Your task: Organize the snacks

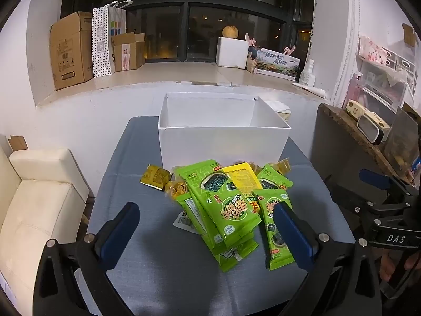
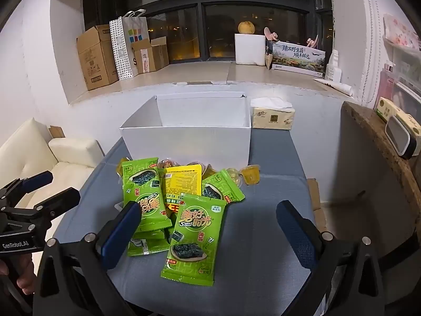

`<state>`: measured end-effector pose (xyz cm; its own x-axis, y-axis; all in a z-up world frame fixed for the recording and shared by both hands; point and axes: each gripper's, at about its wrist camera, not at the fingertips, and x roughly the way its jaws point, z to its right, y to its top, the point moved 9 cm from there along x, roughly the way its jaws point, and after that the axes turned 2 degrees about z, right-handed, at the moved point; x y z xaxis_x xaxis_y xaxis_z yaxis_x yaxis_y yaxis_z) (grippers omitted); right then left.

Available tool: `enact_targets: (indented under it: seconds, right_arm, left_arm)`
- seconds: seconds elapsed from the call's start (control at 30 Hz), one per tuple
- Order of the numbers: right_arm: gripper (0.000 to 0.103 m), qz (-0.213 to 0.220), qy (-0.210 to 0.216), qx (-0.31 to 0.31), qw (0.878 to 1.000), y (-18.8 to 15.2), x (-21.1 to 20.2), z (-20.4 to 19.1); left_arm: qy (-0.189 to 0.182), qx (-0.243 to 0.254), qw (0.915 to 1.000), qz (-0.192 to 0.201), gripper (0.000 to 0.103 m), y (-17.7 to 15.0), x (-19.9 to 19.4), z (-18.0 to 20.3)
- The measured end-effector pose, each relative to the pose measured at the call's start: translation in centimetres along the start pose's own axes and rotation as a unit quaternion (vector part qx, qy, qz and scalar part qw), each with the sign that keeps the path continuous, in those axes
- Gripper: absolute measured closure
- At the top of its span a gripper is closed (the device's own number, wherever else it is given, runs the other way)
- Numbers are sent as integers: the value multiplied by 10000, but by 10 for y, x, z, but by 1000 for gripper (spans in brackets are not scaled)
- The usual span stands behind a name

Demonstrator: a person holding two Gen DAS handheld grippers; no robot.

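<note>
Green seaweed packets (image 2: 193, 239) lie heaped mid-bench with a yellow packet (image 2: 183, 181) and jelly cups (image 2: 250, 175), just before the white box (image 2: 189, 137) at the far edge. Left gripper (image 1: 208, 226) and right gripper (image 2: 208, 231) hover above, jaws released, grasping nothing

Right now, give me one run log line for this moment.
stage: start | left gripper: open, empty | right gripper: open, empty | snacks: piled before box | box: no snacks visible inside
</note>
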<state>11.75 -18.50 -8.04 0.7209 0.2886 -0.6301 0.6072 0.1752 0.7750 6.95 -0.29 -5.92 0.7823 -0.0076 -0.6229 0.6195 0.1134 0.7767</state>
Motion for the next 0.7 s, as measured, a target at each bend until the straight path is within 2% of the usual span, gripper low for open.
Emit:
enact_targets:
  seconds: [0.7]
  right_arm:
    - [0, -14, 50, -30, 10000, -2, 1, -2]
  left_arm:
    - [-5, 5, 10000, -18, 0, -1, 0, -2]
